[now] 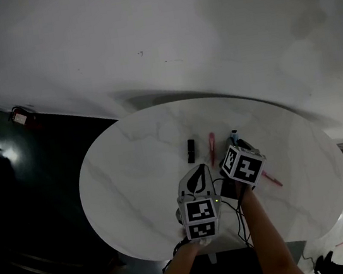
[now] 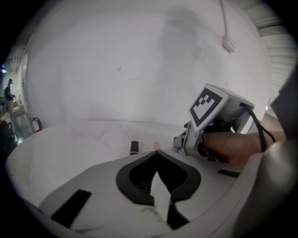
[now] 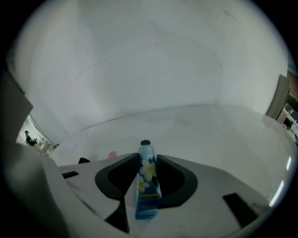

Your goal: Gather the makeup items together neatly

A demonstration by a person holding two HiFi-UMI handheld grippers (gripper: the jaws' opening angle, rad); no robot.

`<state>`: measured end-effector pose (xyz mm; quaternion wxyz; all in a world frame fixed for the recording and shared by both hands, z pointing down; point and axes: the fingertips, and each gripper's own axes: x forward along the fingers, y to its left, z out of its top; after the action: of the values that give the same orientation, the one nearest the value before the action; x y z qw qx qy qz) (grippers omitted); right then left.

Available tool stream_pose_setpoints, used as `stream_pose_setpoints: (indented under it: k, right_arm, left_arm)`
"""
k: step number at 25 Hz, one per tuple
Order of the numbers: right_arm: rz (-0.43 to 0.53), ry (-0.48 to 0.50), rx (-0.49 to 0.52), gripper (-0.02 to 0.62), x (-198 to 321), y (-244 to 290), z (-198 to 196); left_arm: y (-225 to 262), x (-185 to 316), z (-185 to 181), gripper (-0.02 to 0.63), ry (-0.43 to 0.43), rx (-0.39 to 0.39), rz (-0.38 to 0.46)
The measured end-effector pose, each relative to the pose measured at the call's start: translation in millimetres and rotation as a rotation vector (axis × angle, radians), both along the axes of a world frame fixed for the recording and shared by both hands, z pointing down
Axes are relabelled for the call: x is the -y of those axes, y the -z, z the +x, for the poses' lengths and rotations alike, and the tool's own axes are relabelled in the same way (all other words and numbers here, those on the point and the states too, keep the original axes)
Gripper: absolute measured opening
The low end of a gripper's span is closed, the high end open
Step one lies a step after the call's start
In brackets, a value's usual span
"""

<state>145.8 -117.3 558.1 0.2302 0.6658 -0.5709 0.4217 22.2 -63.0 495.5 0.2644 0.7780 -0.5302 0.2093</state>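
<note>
A small blue hand-cream tube [image 3: 147,176] with a flower print and a black cap stands between the jaws of my right gripper [image 3: 148,159], which is shut on it. In the head view this tube [image 1: 234,136] pokes out beyond the right gripper [image 1: 235,146] over the middle of the white oval table [image 1: 133,177]. My left gripper [image 2: 157,152] is shut with nothing in it and hovers just left of the right one. Ahead of it lie a black lipstick case [image 2: 134,147] and a pink stick [image 2: 156,146]. The head view shows the same black case [image 1: 190,150] and pink stick [image 1: 212,148].
A red pencil-like stick [image 1: 272,179] lies on the table to the right of my right gripper. Black cables [image 1: 238,219] hang near the table's front edge. A dark floor [image 1: 47,203] lies to the left, with the white wall [image 1: 143,35] behind the table.
</note>
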Motion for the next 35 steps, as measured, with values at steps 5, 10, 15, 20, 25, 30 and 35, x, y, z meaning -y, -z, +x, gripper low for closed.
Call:
stream_pose_setpoints:
  k: [5,10,15,20,25,30,35]
  right_arm:
    - [0.001,0.005,0.004,0.152,1.1,-0.7,-0.3]
    - [-0.002,0.017,0.004,0.155,1.9,-1.4,-1.2]
    - [-0.006,0.021,0.009,0.164,1.9,-1.8,-0.6]
    - [0.012,0.03,0.009,0.175,3.5,3.2,-0.7]
    - [0.046,0.029,0.01,0.175,3.5,15.9,0.3]
    - [0.076,0.022,0.026,0.175,1.2,29.2,2.8]
    - [0.11,0.022,0.044,0.175,-4.0,45.4,7.8]
  left_arm:
    - [-0.5,1.5,-2.5,0.037,0.006,-0.002,0.0]
    - [-1.9,1.6,-4.9,0.038,0.013,0.001,-0.001]
    - [-1.9,3.2,-3.9,0.038,0.014,0.0,-0.001]
    - [-0.6,3.3,-3.8,0.038,0.016,-0.002,0.002]
    - [1.2,2.4,-4.7,0.038,0.018,-0.001,0.008]
    - [4.3,1.5,-2.4,0.038,0.019,-0.006,0.014]
    - [8.9,-3.6,4.2,0.038,0.002,-0.011,0.022]
